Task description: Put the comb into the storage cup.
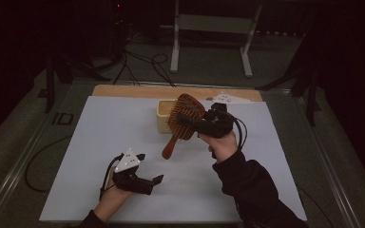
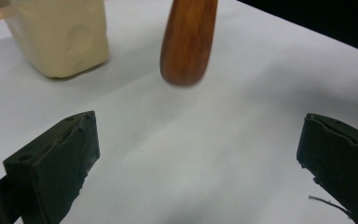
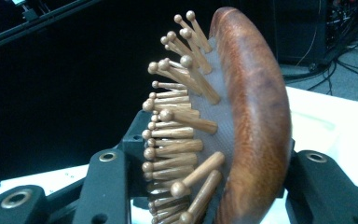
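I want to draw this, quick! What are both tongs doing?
Left tongs: open, holding nothing.
Right tongs: shut on the brown wooden paddle hairbrush, lifted above the table.

Lighting dim; surroundings fell to near black. White table cover [image 1: 123, 128] evenly, softly lit, shadows faint. Hairbrush handle [image 2: 188, 39] slightly blurred; bristles sharp in right gripper view.

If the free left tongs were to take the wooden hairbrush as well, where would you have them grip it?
On the handle: it hangs free and slopes down toward the open left tongs, slim enough to clamp. Come from below-left; the right tongs already hold the hairbrush head.
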{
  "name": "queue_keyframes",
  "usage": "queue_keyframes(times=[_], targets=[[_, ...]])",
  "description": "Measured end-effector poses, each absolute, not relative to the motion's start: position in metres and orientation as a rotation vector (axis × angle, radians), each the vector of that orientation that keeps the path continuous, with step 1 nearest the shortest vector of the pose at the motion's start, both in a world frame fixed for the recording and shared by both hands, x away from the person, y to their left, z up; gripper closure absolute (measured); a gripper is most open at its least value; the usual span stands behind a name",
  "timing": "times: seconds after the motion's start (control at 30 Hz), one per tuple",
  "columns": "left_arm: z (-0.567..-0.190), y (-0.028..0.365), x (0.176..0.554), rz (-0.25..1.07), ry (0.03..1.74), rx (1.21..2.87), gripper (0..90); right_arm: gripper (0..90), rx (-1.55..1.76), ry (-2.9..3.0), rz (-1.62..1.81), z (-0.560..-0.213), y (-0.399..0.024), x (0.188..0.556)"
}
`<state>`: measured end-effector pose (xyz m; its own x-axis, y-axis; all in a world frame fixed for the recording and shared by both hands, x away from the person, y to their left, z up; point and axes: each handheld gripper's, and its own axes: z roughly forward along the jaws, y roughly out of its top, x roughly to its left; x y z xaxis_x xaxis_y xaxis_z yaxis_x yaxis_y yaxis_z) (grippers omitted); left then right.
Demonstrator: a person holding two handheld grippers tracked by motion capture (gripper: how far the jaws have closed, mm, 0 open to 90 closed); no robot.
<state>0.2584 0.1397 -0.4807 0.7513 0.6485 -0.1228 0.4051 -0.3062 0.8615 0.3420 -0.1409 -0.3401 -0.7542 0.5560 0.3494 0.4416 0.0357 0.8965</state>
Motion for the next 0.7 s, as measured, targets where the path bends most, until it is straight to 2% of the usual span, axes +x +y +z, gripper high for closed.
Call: queue_keyframes(times=[0.7], targets=[[-0.489,0.175,0.238,0.313,0.812,1.948,0.0,50.5,1.021,2.116,1.819,-0.305,-0.142,0.364]])
